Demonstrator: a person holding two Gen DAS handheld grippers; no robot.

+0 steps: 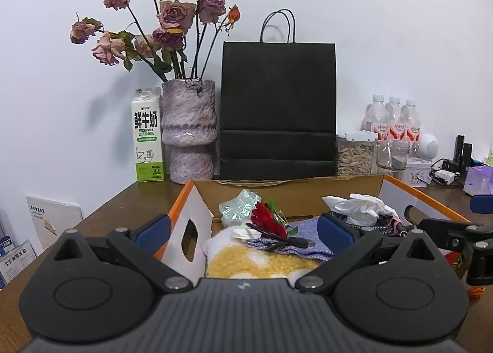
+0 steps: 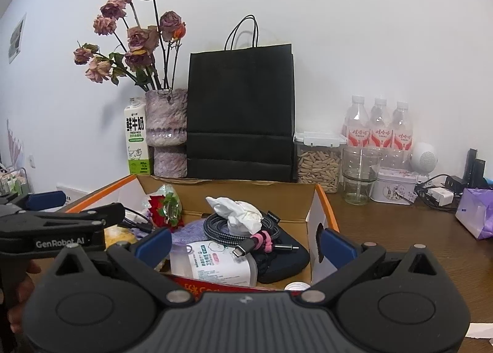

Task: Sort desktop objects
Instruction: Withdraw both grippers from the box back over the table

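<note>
While both grippers hang over the near rim of an open cardboard box with orange edges (image 1: 308, 189), neither pinches anything: the left gripper (image 1: 243, 229) has its blue-padded fingers (image 1: 152, 229) spread wide across the box's left wall, and the right gripper (image 2: 245, 243) has its fingers (image 2: 337, 243) spread just as wide across the box's right wall.

In the left wrist view, lower centre of the frame, a white-and-yellow fluffy cloth (image 1: 262, 260) lies in the box with a lilac knitted cloth (image 1: 305, 239) beside it, a black cable end (image 1: 277, 237) across them and a red artificial rose (image 1: 268, 219) just behind. A crumpled white tissue (image 1: 354, 205) sits toward the right of the box.

In the right wrist view, the same tissue (image 2: 237, 211) rests on a coiled black braided cable bound with a pink tie (image 2: 243, 234), which lies on a dark zip pouch (image 2: 283, 260). A white wet-wipes packet (image 2: 212, 262) lies at lower centre, touching the pouch's left side.

Behind the box on the brown wooden desk (image 2: 400, 229) stand a black paper bag with handles (image 2: 240, 112), a mottled purple vase of dried roses (image 2: 166, 134) and a green-and-white milk carton (image 2: 135, 137). At the right of the frame are three water bottles (image 2: 379, 128), a clear container of seeds (image 2: 319, 162) and an empty glass (image 2: 359, 174).
</note>
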